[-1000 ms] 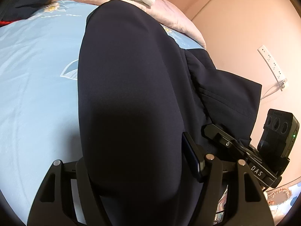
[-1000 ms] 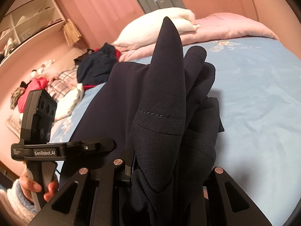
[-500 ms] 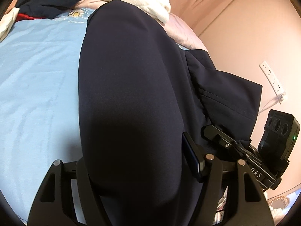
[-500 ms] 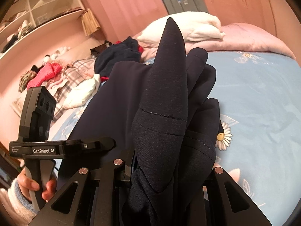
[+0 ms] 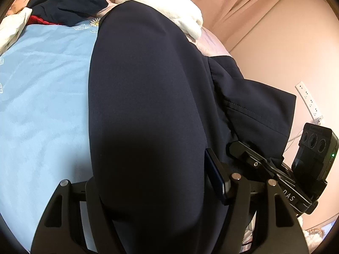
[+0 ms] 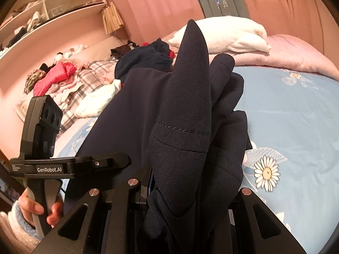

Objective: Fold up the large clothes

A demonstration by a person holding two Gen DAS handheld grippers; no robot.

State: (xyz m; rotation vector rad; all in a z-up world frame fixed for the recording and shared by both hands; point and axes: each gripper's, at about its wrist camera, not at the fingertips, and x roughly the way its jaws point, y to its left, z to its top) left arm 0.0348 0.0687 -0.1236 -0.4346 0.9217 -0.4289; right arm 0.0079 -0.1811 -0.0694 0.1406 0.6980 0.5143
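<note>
the left gripper [image 5: 156, 192] is clenched on a broad fold of the navy garment [image 5: 146, 110]; the cloth fills the gap between its two fingers and drapes forward over them, hiding the fingertips. the right gripper [image 6: 188, 192] is likewise clamped on the navy garment [image 6: 182, 110], with a bunched stack of hemmed layers rising out of its jaws in a pointed peak. the garment spans between the two tools and sits above the light blue bedsheet [image 5: 42, 105], which carries a printed daisy pattern [image 6: 267, 173]. whether the far edge of the garment touches the sheet cannot be determined. in the left wrist view, the right tool's handle and camera module [image 5: 315, 154] appear at the lower right, just beside a stitched hem of the garment. in the right wrist view, the left tool, marked genrobot.ai [image 6: 49, 169], appears at the lower left, gripped by the person's left hand [image 6: 40, 209] in a fuzzy sleeve cuff. a white pillow [image 6: 228, 36] lies on a pink quilt [image 6: 296, 55] at the head of the bed. a second dark garment with red trim [image 5: 67, 4] lies just beside the pillow. a pile of mixed clothes, including a red item [image 6: 55, 78] and plaid fabric, lies along the far side of the bed. wall shelves [image 6: 42, 6] hold further items. a white power strip [image 5: 309, 101] is mounted on the pink wall.
</note>
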